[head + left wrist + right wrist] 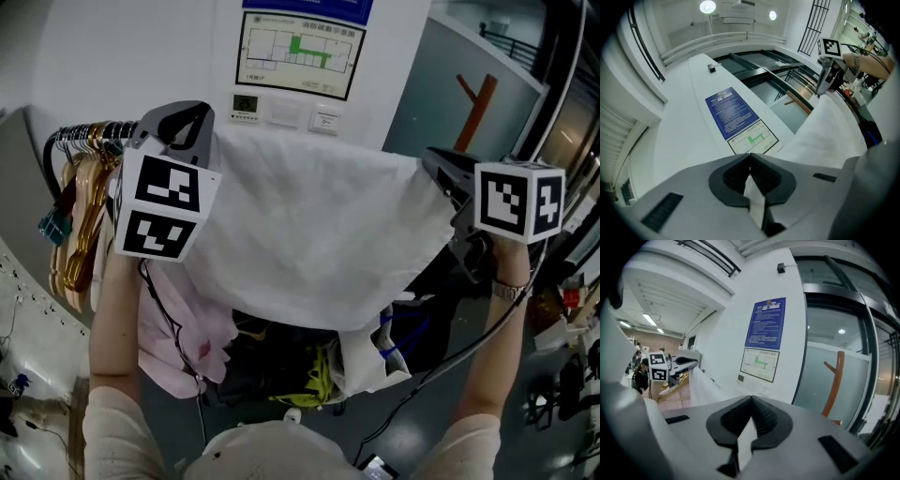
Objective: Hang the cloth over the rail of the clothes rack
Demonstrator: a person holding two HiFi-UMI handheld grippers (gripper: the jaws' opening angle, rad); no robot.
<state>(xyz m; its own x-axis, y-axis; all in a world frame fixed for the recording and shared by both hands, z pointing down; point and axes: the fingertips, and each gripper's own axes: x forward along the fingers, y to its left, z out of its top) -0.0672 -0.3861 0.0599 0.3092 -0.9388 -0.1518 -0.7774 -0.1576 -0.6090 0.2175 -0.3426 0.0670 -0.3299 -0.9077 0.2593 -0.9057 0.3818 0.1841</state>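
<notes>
Grey left gripper and right gripper, black-white marker cubes, black cables, cream sleeves.

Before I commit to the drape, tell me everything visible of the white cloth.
The white cloth is thin, lightly creased fabric, spread wide between both grippers. The left gripper is shut on one top corner, the right gripper on the other. Its top edge runs nearly taut; the rest hangs loose, with other clothes showing below it.
</notes>
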